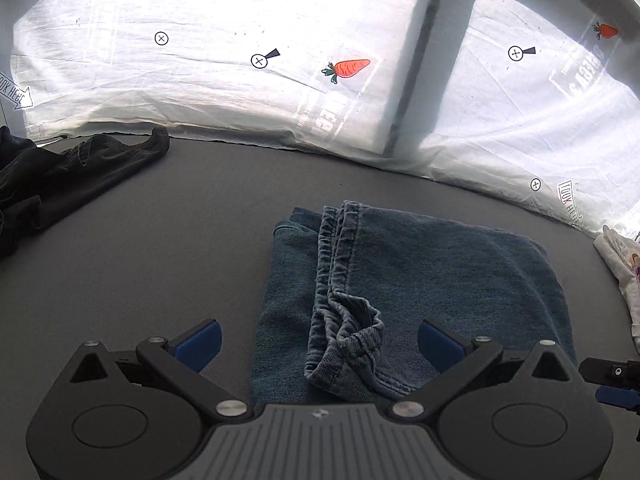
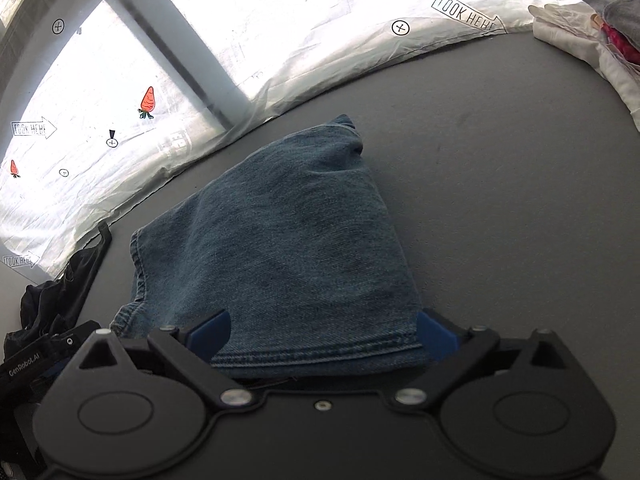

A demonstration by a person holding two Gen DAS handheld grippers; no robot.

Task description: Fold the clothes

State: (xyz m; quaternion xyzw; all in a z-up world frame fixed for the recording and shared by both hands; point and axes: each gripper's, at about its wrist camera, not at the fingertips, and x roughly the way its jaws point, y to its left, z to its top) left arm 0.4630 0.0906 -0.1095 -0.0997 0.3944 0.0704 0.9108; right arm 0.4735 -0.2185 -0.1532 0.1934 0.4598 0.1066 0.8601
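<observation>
Folded blue jeans (image 1: 440, 272) lie flat on the grey table (image 1: 160, 272). In the left wrist view a rumpled hem runs down the middle of the stack. My left gripper (image 1: 320, 340) hangs just above the near edge, open, with that hem bunched between its blue pads (image 1: 200, 344). In the right wrist view the jeans (image 2: 280, 240) show a smooth top layer. My right gripper (image 2: 324, 332) is open wide, its fingers on either side of the thick folded edge without pinching it. The right gripper's tip (image 1: 612, 380) shows at the far right of the left view.
A crumpled black garment (image 1: 60, 176) (image 2: 60, 292) lies at the table's left. A pile of white and coloured clothes (image 2: 592, 32) (image 1: 620, 264) sits at the right. A white printed sheet (image 1: 240, 80) with carrots rises behind the table.
</observation>
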